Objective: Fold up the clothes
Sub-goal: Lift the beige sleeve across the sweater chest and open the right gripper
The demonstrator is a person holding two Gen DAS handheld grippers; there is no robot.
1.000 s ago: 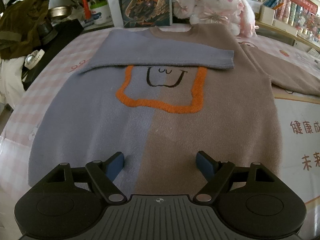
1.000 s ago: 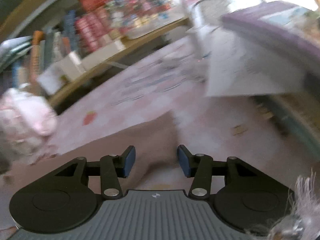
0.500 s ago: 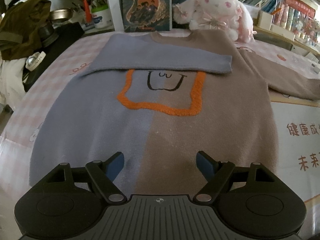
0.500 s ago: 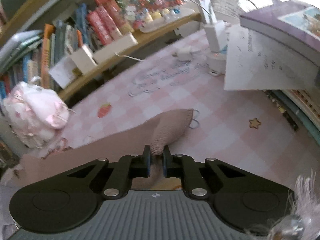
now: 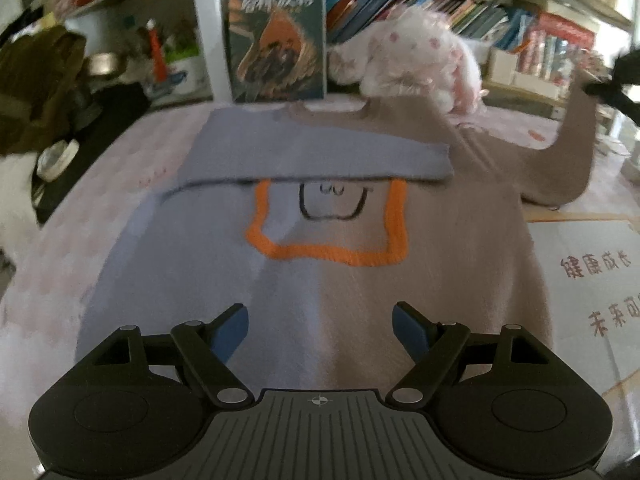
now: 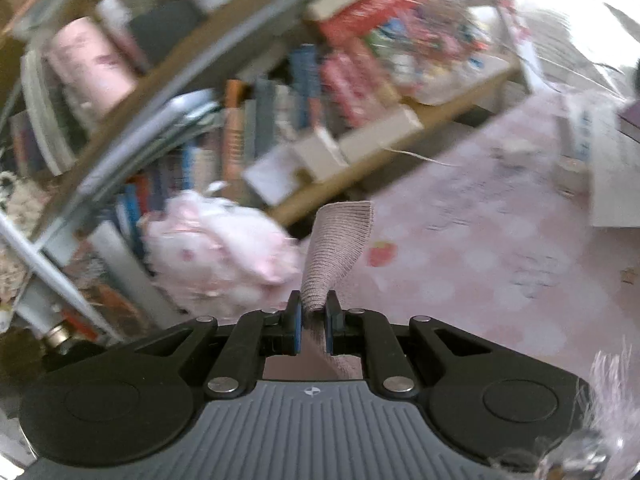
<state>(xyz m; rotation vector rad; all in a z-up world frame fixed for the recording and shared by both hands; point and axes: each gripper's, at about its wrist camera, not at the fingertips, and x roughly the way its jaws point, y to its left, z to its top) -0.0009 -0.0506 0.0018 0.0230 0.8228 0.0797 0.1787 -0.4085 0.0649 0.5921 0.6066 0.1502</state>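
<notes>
Left gripper (image 5: 320,330) hovers over the sweater (image 5: 320,240) hem, jaws wide apart and empty. Sweater lies flat on the desk (image 5: 48,280). Farther right, the right gripper (image 6: 312,320) pinches the brown sleeve cuff (image 6: 338,248), lifted up.

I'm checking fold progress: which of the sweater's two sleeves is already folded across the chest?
The blue sleeve lies flat across the sweater's chest, above the orange outline. The brown sleeve is lifted off the table, its cuff pinched in the right gripper.

Crowded bookshelves (image 5: 460,4) behind a pink checked tabletop (image 6: 500,248).
</notes>
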